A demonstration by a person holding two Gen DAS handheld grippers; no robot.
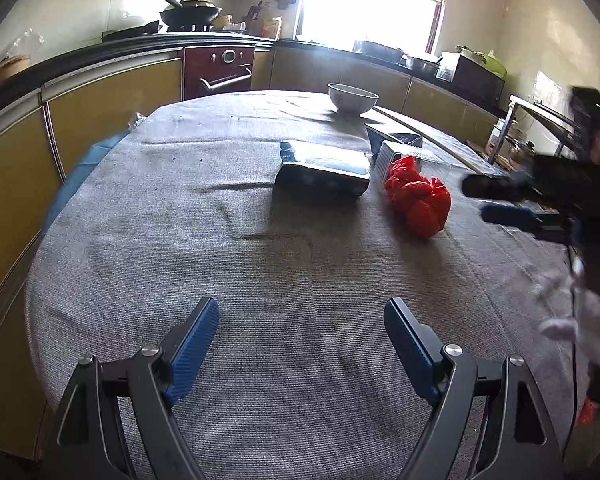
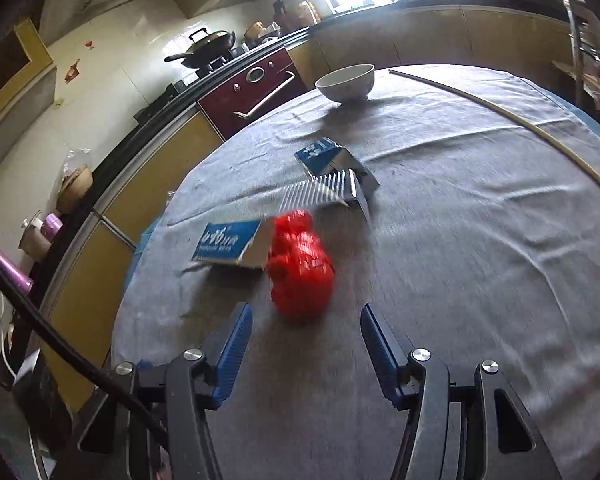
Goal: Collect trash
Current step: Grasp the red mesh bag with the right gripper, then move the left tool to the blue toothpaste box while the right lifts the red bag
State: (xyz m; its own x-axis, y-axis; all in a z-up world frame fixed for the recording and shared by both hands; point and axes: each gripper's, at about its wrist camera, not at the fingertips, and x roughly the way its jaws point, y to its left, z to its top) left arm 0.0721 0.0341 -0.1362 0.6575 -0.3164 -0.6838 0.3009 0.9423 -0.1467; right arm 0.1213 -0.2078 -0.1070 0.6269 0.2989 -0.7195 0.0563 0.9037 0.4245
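A crumpled red plastic bag (image 1: 418, 196) lies on the grey cloth-covered table (image 1: 260, 280). Beside it lie a flattened blue carton (image 1: 324, 168), a clear ribbed plastic tray (image 1: 404, 156) and a second blue carton (image 1: 396, 138) behind it. My left gripper (image 1: 302, 312) is open and empty over the near part of the table. My right gripper (image 2: 306, 320) is open, just short of the red bag (image 2: 300, 264), and it also shows at the right of the left wrist view (image 1: 496, 200). The right wrist view also shows the near carton (image 2: 230, 242), the tray (image 2: 320, 192) and the far carton (image 2: 328, 156).
A white bowl (image 1: 353, 98) stands at the far side of the table. A thin pale stick (image 2: 520, 120) lies across the far right of the cloth. Yellow kitchen cabinets (image 1: 112, 108), a red oven (image 1: 218, 70) and a wok (image 1: 190, 12) line the wall behind.
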